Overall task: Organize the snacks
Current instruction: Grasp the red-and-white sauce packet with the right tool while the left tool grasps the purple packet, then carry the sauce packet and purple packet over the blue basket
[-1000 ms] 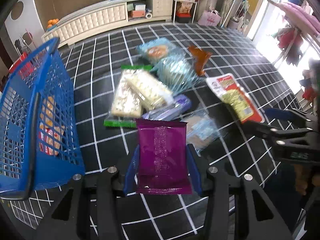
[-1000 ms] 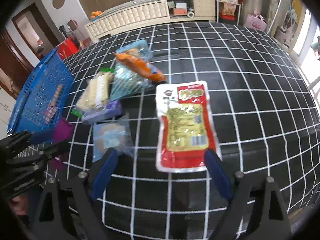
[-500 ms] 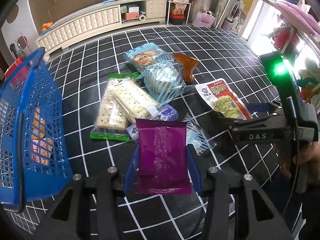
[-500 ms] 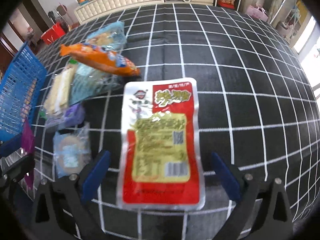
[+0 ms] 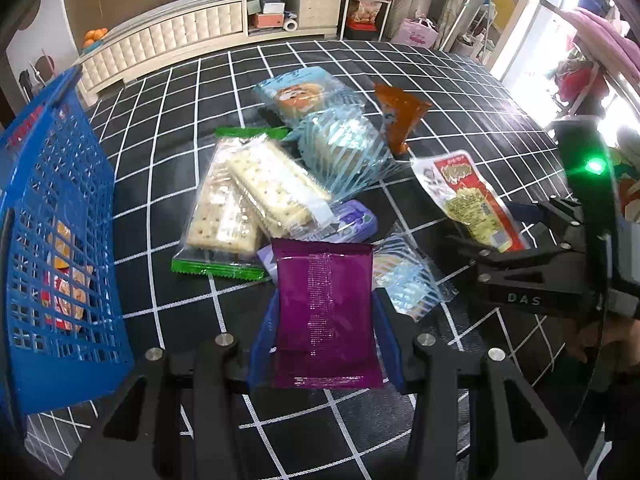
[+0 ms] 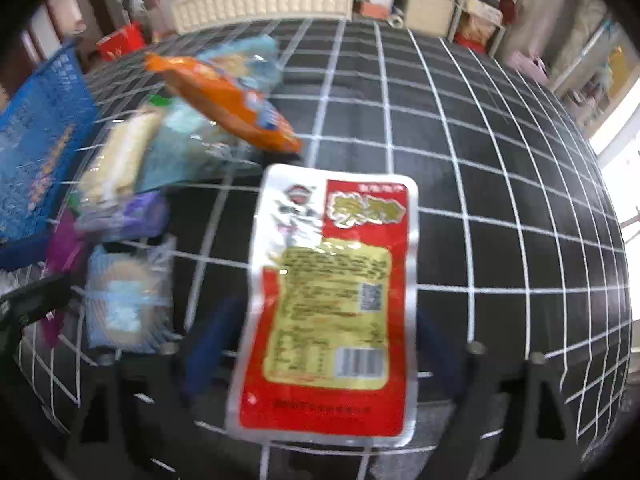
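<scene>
My left gripper (image 5: 325, 332) is shut on a purple snack packet (image 5: 325, 312), held above the checked table near its front edge. My right gripper (image 6: 320, 340) has its blue fingers closing on either side of a red and silver snack pouch (image 6: 332, 300), which also shows in the left wrist view (image 5: 466, 200). The right wrist view is blurred, so the grip is unclear. A blue mesh basket (image 5: 52, 248) with a few snacks inside stands at the left.
A pile of snacks lies mid-table: cracker packs (image 5: 248, 200), a striped blue pack (image 5: 344, 152), an orange packet (image 5: 400, 116), a small purple pack (image 5: 352, 222), a clear biscuit pack (image 5: 404, 276). The black checked tablecloth (image 6: 500, 200) extends right. Cabinets stand behind.
My right gripper has moved in over the red pouch and its fingers have narrowed around it. My left gripper has kept hold of the purple packet and risen slightly.
</scene>
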The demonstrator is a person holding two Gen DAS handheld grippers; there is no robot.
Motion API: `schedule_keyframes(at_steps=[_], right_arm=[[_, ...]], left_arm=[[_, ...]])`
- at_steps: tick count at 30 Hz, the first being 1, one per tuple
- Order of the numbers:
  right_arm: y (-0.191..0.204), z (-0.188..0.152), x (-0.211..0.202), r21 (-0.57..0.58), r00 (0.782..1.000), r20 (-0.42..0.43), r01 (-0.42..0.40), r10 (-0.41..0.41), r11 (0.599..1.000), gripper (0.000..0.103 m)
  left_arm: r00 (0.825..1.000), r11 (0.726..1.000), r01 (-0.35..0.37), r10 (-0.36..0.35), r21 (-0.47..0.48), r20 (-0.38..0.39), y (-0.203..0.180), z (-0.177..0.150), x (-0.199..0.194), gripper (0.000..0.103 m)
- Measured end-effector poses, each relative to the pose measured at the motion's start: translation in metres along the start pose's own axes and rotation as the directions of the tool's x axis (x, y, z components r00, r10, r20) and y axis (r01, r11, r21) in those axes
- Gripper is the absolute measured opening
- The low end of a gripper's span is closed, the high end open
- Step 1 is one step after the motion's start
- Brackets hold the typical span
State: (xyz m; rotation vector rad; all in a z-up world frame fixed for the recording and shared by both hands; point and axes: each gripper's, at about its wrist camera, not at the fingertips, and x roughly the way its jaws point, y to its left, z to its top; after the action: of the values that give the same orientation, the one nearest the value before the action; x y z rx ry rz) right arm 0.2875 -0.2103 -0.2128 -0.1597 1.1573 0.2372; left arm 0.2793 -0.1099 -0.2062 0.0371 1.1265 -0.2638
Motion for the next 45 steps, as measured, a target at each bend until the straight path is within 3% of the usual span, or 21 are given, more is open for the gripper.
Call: schedule_keyframes(at_steps=[2,4,5,21,30,38,45], right_arm=[[-0.001,-0.001,-0.004,0.0,1.0,0.012,-0.007,0.007,1.0,0.067],[-0.005,-0.001,-0.01,0.021,0.998,0.03,-0.047,0.046,0.999,0.044],[-0.007,-0.001,-0.012,0.034,0.998,0.029,-0.06,0.059,0.998,0.042],[-0.02,-0.014,-0.018,0.101,0.998,0.048,-0.049,0.045,0.994,0.041],[-0.006,-0.003,-0.085,0.085,0.981,0.178,-0.098,0.082,0.992,0.041],[0.044,0.007,-0.15,0.008,0.953,0.273,-0.139,0.131,0.99,0.041],[0.099,0.019,-0.179,-0.053,0.932,0.305,-0.188,0.195,0.981,0.042]], left_arm=[[1.0,1.0,0.002,-0.003,-0.012,-0.005,0.003,-0.001,0.001,0.044],[1.0,1.0,0.011,-0.011,-0.025,-0.006,0.005,-0.003,0.001,0.044],[1.0,0.999,0.015,-0.015,-0.029,-0.006,0.005,-0.003,0.0,0.044],[0.998,1.0,0.0,0.002,-0.025,0.057,0.006,-0.005,-0.038,0.044],[0.989,1.0,0.001,0.003,-0.027,0.15,0.003,-0.012,-0.091,0.044],[0.969,0.999,-0.027,0.036,-0.039,0.246,0.016,-0.02,-0.153,0.044],[0.943,0.997,-0.071,0.079,-0.036,0.322,0.047,-0.03,-0.198,0.044]])
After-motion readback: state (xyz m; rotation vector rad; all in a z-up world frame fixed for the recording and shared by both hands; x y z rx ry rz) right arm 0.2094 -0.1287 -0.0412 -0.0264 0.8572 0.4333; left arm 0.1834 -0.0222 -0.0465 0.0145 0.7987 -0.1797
